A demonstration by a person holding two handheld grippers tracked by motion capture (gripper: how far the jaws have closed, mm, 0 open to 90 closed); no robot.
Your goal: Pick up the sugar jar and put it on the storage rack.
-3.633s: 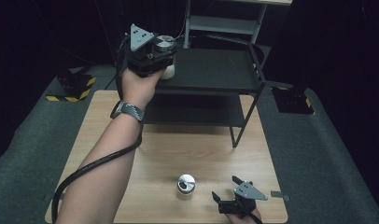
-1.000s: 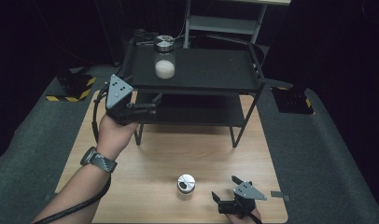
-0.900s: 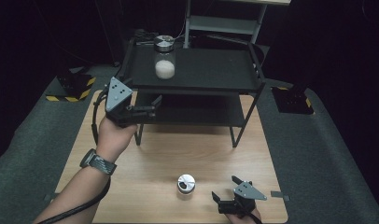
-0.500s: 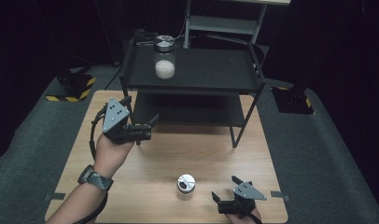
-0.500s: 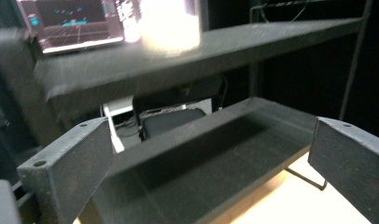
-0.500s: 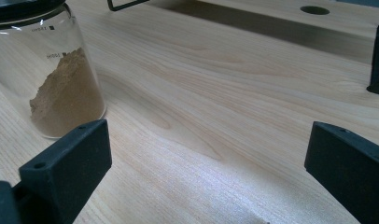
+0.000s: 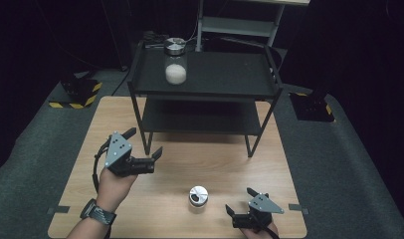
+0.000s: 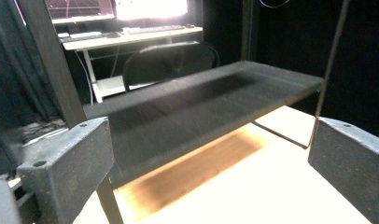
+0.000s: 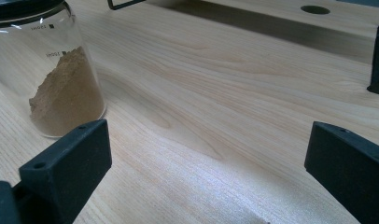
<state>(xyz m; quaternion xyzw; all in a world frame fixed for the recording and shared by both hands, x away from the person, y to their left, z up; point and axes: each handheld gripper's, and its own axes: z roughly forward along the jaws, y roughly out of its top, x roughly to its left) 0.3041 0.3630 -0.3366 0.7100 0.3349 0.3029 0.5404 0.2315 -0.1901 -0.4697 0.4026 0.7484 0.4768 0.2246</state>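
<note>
Jar of brown powder (image 7: 198, 196) stands upright on the worktop (image 7: 309, 209) in the lower middle of the high view, with a round silver lid, apart from both grippers and a little nearer the right one. Going left to right in that view: the left hand-held gripper (image 7: 144, 148) hangs over the lower left of the worktop, jaws spread and holding nothing, pointing toward the black two-level shelf rack (image 7: 259, 87); on the rack's top level, upper middle of the frame, a second jar with white powder (image 7: 175, 61) stands upright; at the lower right the right hand-held gripper (image 7: 241, 202) rests low near the worktop's near edge, jaws also spread and empty, aimed at the brown jar. My judgement is that one jar is already shelved and the step in hand is fetching the other; the next move would call for one gripper to close in on the brown jar with jaws straddling the glass body below the lid, then pinch squarely so it does not tip. The right gripper view shows the jar (image 9: 47, 70) at upper left, revealing clear glass and tan powder heaped on a slope. The left gripper view looks along the rack's lower level (image 8: 201, 100), blurred, with a desk and chair beyond.
</note>
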